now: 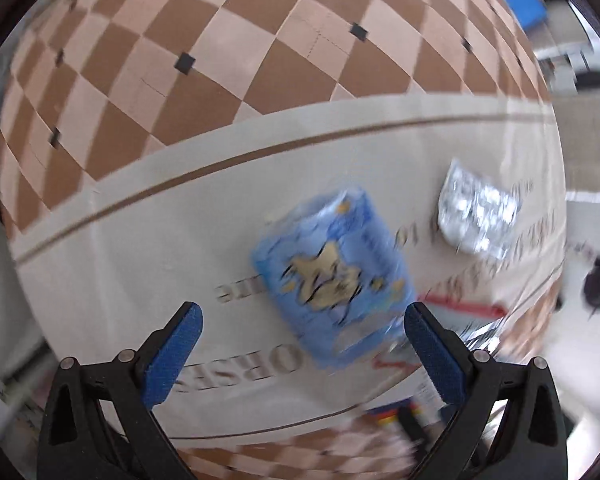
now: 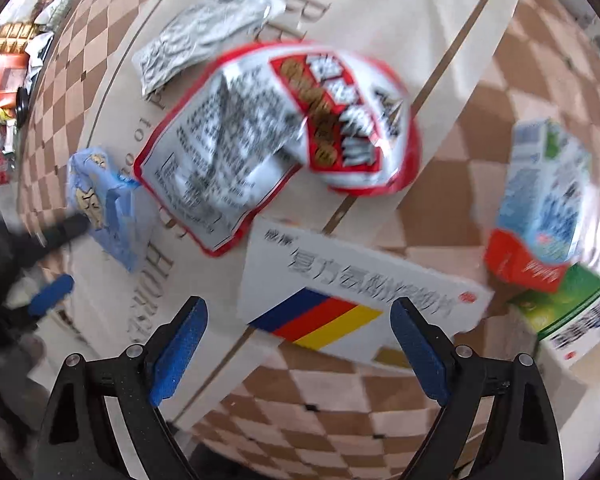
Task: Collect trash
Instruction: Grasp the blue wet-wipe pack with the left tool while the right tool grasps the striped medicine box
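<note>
A crumpled blue wrapper [image 1: 332, 280] with a yellow figure lies on the cream band of the table. My left gripper [image 1: 302, 312] hangs open just over it, pointing steeply down, with its pads apart from the wrapper. A silver foil packet [image 1: 476, 208] lies beyond to the right. In the right wrist view a white medicine box [image 2: 360, 276] with blue, red and yellow stripes lies just ahead of my right gripper [image 2: 299, 306], which is open and holds nothing. Beyond the box are a red-and-white packet [image 2: 276, 136], the silver foil packet [image 2: 208, 20] and the blue wrapper [image 2: 108, 196].
The table [image 1: 220, 60] has a brown-and-tan checkered top. A blue-and-white carton [image 2: 540, 208] with a red base and a green box [image 2: 568, 308] stand at the right. Cluttered packages [image 2: 8, 68] sit off the table's far left edge. Both views are motion-blurred.
</note>
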